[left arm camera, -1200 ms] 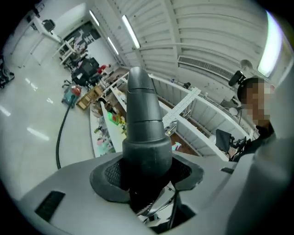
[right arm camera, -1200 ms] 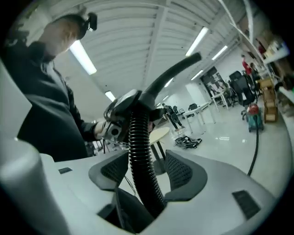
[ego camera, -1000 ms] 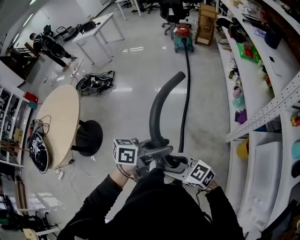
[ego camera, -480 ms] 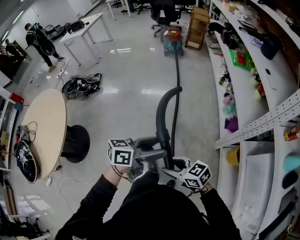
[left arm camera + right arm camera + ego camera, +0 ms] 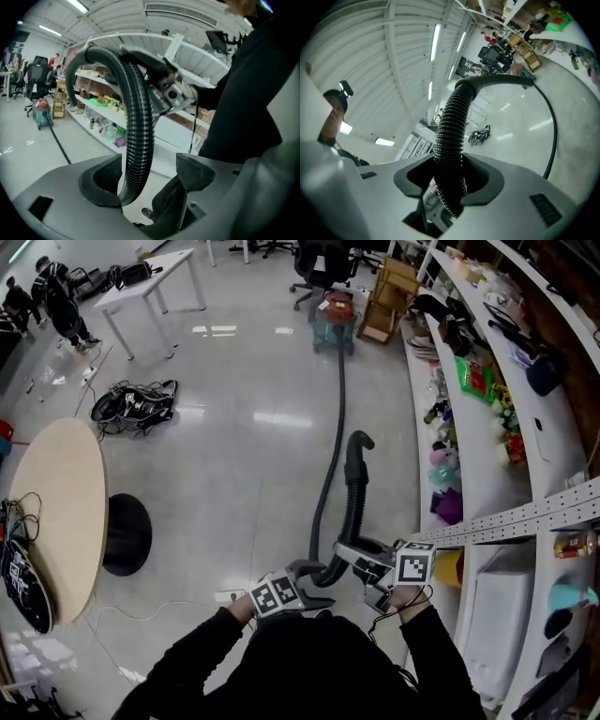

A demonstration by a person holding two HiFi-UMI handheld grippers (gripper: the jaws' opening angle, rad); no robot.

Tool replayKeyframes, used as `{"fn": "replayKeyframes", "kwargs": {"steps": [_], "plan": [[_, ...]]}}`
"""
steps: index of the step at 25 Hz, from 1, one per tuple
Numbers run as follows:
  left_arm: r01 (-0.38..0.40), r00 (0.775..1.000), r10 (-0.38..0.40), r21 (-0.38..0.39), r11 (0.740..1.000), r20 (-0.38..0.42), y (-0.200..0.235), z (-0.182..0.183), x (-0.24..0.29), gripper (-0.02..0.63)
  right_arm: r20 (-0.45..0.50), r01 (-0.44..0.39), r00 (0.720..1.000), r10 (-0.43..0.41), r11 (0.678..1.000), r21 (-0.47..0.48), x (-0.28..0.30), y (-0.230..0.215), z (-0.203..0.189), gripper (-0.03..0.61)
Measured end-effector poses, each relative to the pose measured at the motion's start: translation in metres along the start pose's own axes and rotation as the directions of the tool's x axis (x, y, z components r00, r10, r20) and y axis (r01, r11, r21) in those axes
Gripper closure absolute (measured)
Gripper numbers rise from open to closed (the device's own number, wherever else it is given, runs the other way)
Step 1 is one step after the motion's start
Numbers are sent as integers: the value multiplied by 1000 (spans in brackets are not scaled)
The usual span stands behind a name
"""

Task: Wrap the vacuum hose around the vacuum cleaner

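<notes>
Glossy floor (image 5: 234, 474): one vacuum cleaner (image 5: 335, 320), one hose (image 5: 354, 498) (ribbed, black).

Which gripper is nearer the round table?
Left. The left gripper, just opened around the hose, is on the table's side, floor between them; the right gripper, just closed on the hose, is farther, beside the shelves.

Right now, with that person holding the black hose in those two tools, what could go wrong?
1. Only the right gripper, just closed, clamps the hose. The left gripper has just opened its jaws and the hose merely leans on one, so it might slip.
2. The hose's upright free end stands near the shelves; a swing could knock items off.
3. The vacuum cleaner sits far off, so pulling may drag it.
</notes>
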State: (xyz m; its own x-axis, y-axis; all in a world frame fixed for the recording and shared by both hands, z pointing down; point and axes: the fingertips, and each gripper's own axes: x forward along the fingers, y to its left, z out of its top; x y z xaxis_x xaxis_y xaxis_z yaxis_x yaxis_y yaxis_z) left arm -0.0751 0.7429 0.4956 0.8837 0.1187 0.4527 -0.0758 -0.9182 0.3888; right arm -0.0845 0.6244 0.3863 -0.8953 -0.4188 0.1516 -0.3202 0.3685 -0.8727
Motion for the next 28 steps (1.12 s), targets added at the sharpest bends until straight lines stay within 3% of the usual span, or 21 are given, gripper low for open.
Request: {"fn": "replayKeyframes", "kwargs": {"steps": [2,4,5,7,8,10,13,15,17,19,22,23,25,28], "plan": [[-21,1000,21,-1,1000,17,22,2,5,261,61,-25,998,20,996,82,14,3,26,393],[-5,997,10,-59,998,76,39,13,2,278,115,-47,993,27,984,171,23,0,48,390],[18,994,-8,-96,995,110,45,21,-3,381,148,-64,988,32,974,219,25,-3,59,385],[80,986,-58,-138,987,154,52,36,-11,409,224,-127,972,67,955,267,26,-6,80,385],[103,984,-79,-144,984,162,54,43,-14,418,252,-161,963,95,954,253,27,-7,89,376],[134,975,-97,-178,975,200,63,59,-22,436,271,-202,951,148,962,186,26,-7,103,248],[182,940,-69,-318,930,335,89,90,-42,437,244,-201,956,166,972,126,12,-21,109,236],[204,919,-33,-400,893,394,109,110,-51,437,178,-133,976,123,990,49,-7,-43,102,238],[200,918,-7,-448,871,396,124,128,-52,437,64,-93,993,97,994,-62,-28,-60,82,238],[186,922,11,-471,862,386,134,145,-49,437,-91,-110,991,95,978,-180,-42,-69,56,238],[211,923,-11,-483,850,385,143,175,-39,437,-290,-160,956,44,907,-390,-43,-79,33,236],[224,925,-28,-487,844,378,145,185,-34,437,-333,-177,943,10,862,-474,-40,-83,31,238],[242,930,-56,-491,837,363,148,204,-21,437,-417,-242,907,-53,744,-623,-33,-87,29,238],[252,934,-72,-499,829,351,158,233,0,437,-528,-378,843,-103,585,-717,-33,-86,25,242]]}}
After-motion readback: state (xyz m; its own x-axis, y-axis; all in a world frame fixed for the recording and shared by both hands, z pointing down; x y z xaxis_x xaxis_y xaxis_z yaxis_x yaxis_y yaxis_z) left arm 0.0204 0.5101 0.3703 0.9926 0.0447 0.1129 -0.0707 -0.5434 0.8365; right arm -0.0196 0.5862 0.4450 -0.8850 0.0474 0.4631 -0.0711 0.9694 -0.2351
